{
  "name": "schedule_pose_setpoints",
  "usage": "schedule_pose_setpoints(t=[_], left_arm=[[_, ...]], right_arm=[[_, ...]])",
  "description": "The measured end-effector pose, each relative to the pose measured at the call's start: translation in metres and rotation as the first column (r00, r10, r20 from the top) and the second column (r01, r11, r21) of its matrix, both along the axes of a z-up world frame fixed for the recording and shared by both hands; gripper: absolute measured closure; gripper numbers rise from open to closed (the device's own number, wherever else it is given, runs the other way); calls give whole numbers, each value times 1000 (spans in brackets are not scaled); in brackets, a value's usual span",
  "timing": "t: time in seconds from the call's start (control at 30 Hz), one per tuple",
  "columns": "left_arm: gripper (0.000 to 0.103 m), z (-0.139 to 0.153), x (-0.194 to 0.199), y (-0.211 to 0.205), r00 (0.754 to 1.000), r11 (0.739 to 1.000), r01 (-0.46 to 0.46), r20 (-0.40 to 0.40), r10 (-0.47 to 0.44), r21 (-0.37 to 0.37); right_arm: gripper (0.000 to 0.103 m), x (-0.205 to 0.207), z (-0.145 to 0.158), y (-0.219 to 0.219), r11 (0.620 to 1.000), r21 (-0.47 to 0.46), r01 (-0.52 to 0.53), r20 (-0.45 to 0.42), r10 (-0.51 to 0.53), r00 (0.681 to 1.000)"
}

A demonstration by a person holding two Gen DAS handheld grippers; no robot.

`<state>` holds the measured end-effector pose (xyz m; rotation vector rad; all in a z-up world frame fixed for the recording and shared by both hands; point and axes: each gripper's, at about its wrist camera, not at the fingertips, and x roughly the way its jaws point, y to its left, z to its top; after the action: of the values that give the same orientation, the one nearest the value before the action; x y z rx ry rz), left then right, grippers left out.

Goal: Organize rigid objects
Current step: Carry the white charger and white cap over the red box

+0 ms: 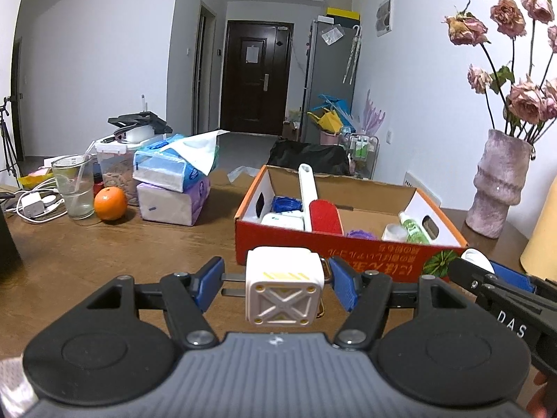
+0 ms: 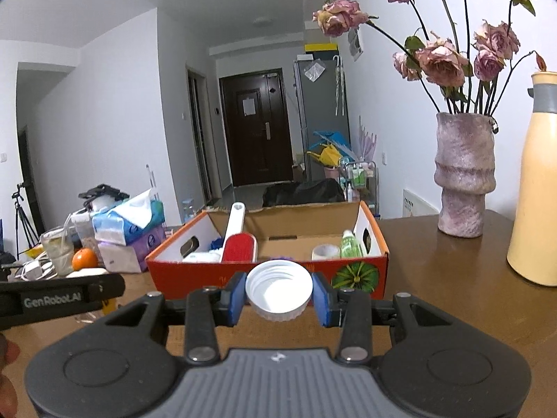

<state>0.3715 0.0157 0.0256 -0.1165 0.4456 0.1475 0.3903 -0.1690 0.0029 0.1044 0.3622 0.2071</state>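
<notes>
Nearest to us, the left claw [image 1: 275, 284] is clenched on one white cube-shaped plug adapter [image 1: 282, 287], its two metal prongs pointing toward the left pad. The right claw [image 2: 278, 294] grips one white screw cap [image 2: 279, 291], open side toward us, pressed between its blue pads. Both are held above the brown wooden counter [image 1: 115, 254], just in front of one red cardboard box [image 1: 334, 254] with a melon printed on its near wall.

Inside that box we count one lint roller [image 1: 318, 205] with a white handle and red head, leaning toward the far wall, one blue bundle [image 1: 285, 204], one white boxy item [image 1: 283, 221], one purple scrap [image 1: 360, 234], one white cup-like tub [image 1: 395, 232] and one green bottle [image 1: 412, 228].

Left of the box on the counter stand two tissue packs [image 1: 174, 188], stacked, blue on purple, then one orange [image 1: 110, 203], one drinking glass [image 1: 74, 186] with a straw, one clear lidded container [image 1: 115, 170] and a tangle of white chargers and cables [image 1: 36, 203]. To the right stand one mottled pink vase [image 2: 463, 174] of dried roses and one pale yellow flask [image 2: 536, 188].

Beyond the counter the room narrows into a white-walled hallway ending in one dark door [image 1: 256, 76], with a grey fridge [image 1: 329, 80] at its right and a tripod [image 1: 8, 146] at far left.
</notes>
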Motion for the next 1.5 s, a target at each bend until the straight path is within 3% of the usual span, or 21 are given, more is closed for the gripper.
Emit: schedule_pose_setpoints(t=[0.97,1.5], left_arm=[[36,2,108,-8,999,999,-30,28,31,-46],[36,-5,175,-10,999,999,-29,27,29,-15]], right_arm=[[64,93,-7,1,1000,2,17,25,-17,1000],[64,159,-21,5,999,-20,46,6,-45,999]])
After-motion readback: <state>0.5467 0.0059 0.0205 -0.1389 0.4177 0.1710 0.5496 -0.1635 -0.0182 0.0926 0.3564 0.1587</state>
